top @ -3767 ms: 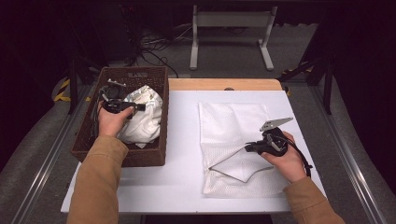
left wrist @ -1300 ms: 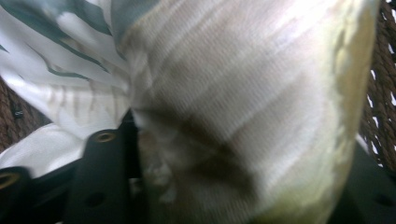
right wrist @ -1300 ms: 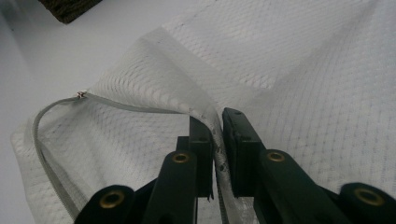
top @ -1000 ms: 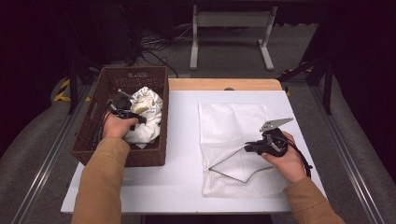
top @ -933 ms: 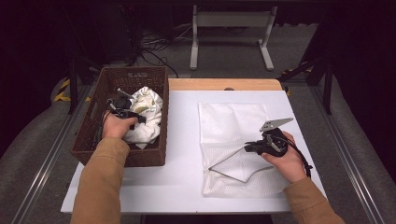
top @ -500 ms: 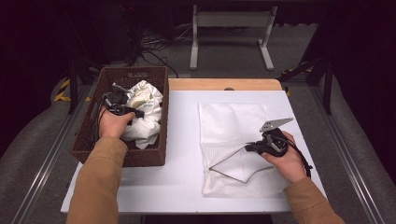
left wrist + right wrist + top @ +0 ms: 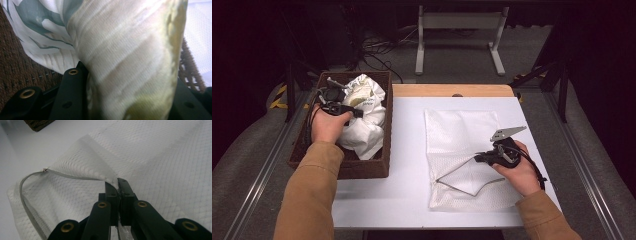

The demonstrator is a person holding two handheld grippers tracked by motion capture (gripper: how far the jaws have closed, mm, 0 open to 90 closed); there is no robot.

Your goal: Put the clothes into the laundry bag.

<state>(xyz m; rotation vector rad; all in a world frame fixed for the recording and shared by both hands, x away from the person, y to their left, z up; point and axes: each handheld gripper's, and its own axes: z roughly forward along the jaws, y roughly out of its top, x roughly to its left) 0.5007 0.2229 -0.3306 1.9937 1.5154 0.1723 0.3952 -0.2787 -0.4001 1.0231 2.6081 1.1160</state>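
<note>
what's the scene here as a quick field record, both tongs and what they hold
surface: white table
left tongs: shut on white cloth, over the basket
cloth detail: grey leaf print and yellowish patch, bunched between the jaws in the left gripper view
basket: brown wicker, at the table's left edge, holds the cloth
right tongs: shut on the edge of the mesh bag
mesh bag: white, flat on the table, grey zipper open, mouth held up
likely next: cloth goes into the bag, a guess

Bunched cloth (image 7: 130,62) hides the left tongs' (image 7: 346,111) tips, its folds cut off at twelve o'clock. The basket (image 7: 362,167) floor lies mostly covered. Mesh bag (image 7: 162,160) runs off at three o'clock.
</note>
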